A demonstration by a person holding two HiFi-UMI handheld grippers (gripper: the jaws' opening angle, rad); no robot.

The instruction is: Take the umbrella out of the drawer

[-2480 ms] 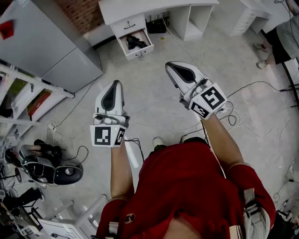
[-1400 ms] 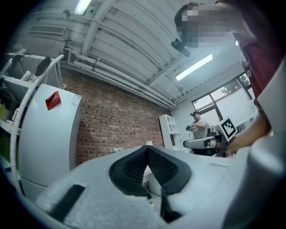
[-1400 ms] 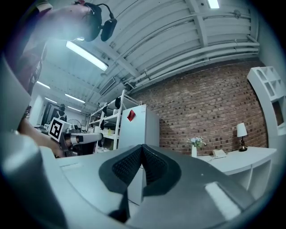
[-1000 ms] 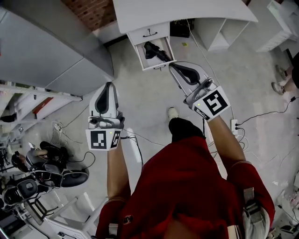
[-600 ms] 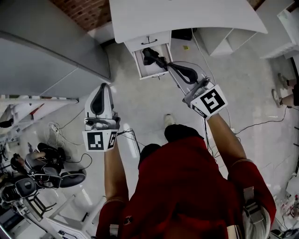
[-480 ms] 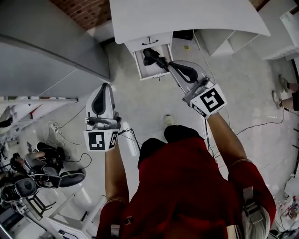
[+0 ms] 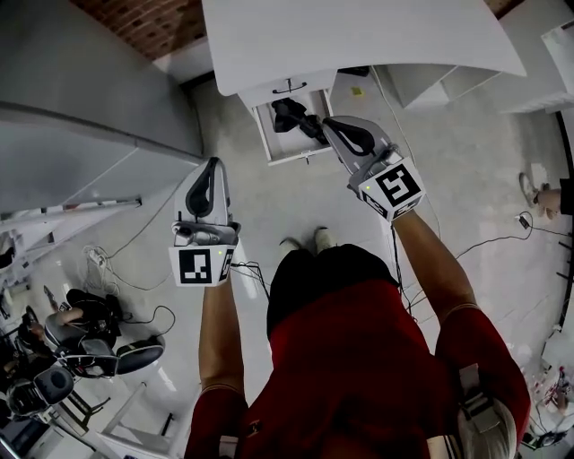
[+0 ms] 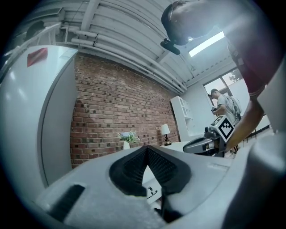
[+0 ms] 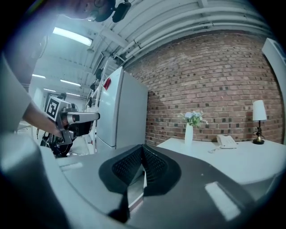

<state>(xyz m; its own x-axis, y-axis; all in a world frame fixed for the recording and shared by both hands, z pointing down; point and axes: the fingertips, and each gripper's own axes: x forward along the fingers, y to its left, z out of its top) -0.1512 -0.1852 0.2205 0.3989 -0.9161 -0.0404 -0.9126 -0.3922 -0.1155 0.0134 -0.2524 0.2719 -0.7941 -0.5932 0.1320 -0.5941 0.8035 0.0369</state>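
A black folded umbrella (image 7: 294, 116) lies in the open white drawer (image 7: 278, 151) under the white desk (image 7: 359, 36). In the head view my right gripper (image 7: 328, 123) is shut and empty, its tip over the drawer's right edge beside the umbrella. My left gripper (image 7: 213, 163) is shut and empty too, above the floor to the left of the drawer and short of it. The left gripper view has its pads (image 8: 134, 167) meeting at the tip, with the upper drawer's handle (image 8: 152, 193) showing in the gap below. In the right gripper view the right gripper (image 9: 143, 147) points level towards the desk.
A tall grey fridge (image 7: 81, 99) stands left of the desk against a brick wall (image 7: 134, 18). On the desk are a vase (image 9: 189, 133), a phone (image 9: 225, 142) and a lamp (image 9: 257, 123). Cables (image 7: 256, 273) and gear (image 7: 81, 341) lie on the floor at left. White shelves (image 7: 547, 54) stand at right.
The person has stepped up to the desk. Both grippers have come forward and lower; the right one now reaches the open drawer's edge. Both stay shut.
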